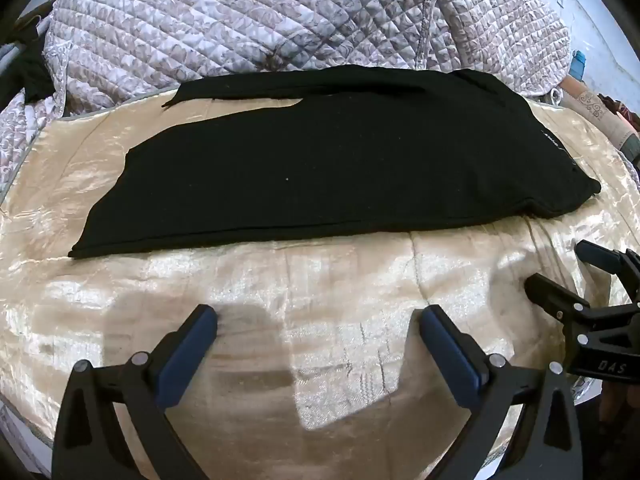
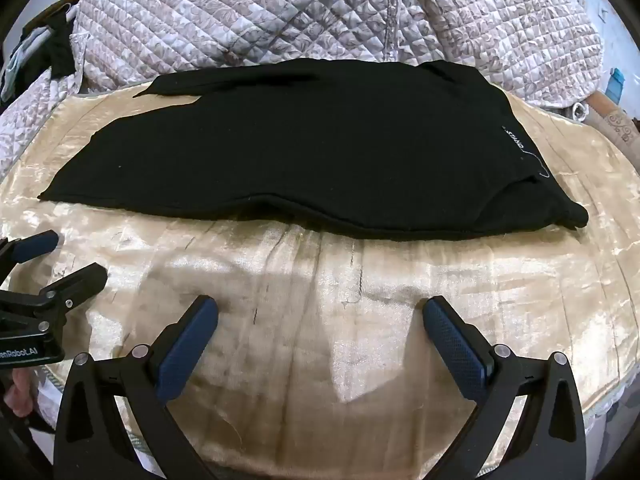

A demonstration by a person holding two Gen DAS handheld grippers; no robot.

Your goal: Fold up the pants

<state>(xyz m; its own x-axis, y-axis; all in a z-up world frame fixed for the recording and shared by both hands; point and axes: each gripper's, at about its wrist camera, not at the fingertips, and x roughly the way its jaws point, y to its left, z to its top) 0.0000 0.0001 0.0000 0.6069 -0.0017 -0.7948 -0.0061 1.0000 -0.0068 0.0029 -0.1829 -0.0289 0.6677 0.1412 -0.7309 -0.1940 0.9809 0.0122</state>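
We see the black pants (image 1: pixel 320 168) lying flat across the shiny gold cover (image 1: pixel 320 360), toward its far edge, just in front of the quilted blanket (image 1: pixel 240 20). One leg lies over the other. The waist end is near the right edge. Our left gripper (image 1: pixel 318 320) is wide open and holds nothing. Our right gripper (image 2: pixel 320 312) is wide open and empty too. Both hang over the near edge. The cover looks slippery, so we think the pants could slide or bunch up if we pinch only the top layer.
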